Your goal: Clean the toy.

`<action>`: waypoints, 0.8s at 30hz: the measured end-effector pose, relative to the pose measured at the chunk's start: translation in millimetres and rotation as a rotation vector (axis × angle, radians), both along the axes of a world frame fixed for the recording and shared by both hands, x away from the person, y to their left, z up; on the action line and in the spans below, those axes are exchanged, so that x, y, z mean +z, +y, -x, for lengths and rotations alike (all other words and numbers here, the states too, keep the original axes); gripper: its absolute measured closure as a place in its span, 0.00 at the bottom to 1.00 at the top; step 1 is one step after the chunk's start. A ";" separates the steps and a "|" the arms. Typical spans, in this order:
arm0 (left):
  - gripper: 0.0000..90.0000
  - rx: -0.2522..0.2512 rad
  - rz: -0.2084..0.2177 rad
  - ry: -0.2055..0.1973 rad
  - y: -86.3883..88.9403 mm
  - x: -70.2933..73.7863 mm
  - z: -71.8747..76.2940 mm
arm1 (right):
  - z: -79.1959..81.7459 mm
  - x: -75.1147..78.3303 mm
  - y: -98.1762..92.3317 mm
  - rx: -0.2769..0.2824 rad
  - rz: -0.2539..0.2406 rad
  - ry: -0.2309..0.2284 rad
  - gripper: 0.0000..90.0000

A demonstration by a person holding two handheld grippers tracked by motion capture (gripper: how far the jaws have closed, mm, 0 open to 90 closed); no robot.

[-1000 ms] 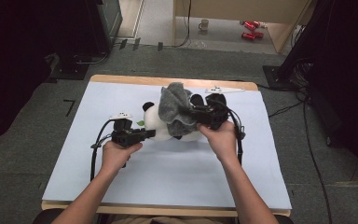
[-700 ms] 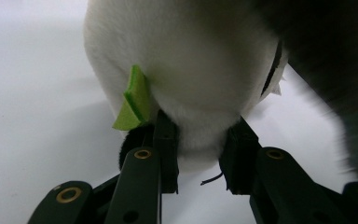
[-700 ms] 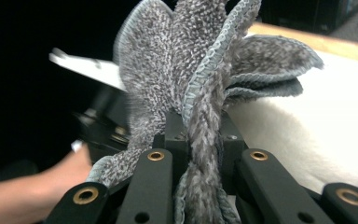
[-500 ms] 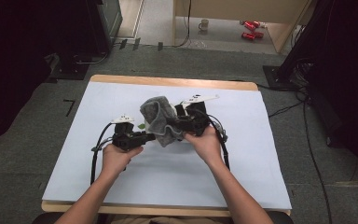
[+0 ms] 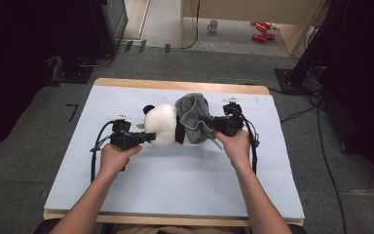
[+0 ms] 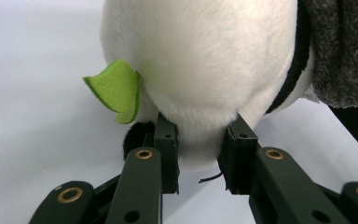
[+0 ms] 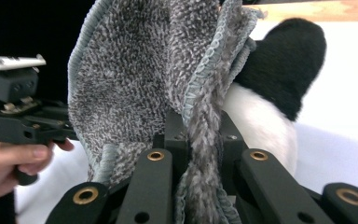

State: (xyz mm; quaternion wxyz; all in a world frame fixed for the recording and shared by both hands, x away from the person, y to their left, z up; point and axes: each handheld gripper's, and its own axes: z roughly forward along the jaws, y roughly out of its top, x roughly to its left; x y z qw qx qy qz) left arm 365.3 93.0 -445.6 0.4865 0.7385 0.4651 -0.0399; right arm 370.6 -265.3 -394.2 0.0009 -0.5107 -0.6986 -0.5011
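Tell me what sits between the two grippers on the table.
In the high view, the plush panda lies between the left gripper and the right gripper, with the grey towel draped over its right end.

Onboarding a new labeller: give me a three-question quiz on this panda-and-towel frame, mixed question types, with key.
1. True or false: the right tool is shut on the grey towel.
2. What does the left tool grip? A) the green leaf B) the white plush of the panda toy C) the towel
3. In the high view, where does the towel lie relative to the panda toy?

Key
1. True: a fold of towel is pinched between its jaws.
2. B: the jaws press into the white plush, and the green leaf sits to one side, untouched.
3. It is draped over the toy's end nearest the right tool, leaving the white part toward the left tool bare.
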 end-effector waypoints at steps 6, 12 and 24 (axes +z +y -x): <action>0.80 0.009 0.003 0.025 4.6 -2.0 -7.5 | 0.4 -4.2 -18.1 -0.045 -0.005 0.020 0.89; 0.80 0.012 0.000 0.044 7.2 -5.0 -13.6 | -0.2 -22.0 -26.9 -0.076 -0.010 0.073 0.89; 0.80 0.027 -0.003 0.075 9.3 -8.8 -17.3 | -2.7 -58.6 -24.1 -0.095 0.124 0.178 0.89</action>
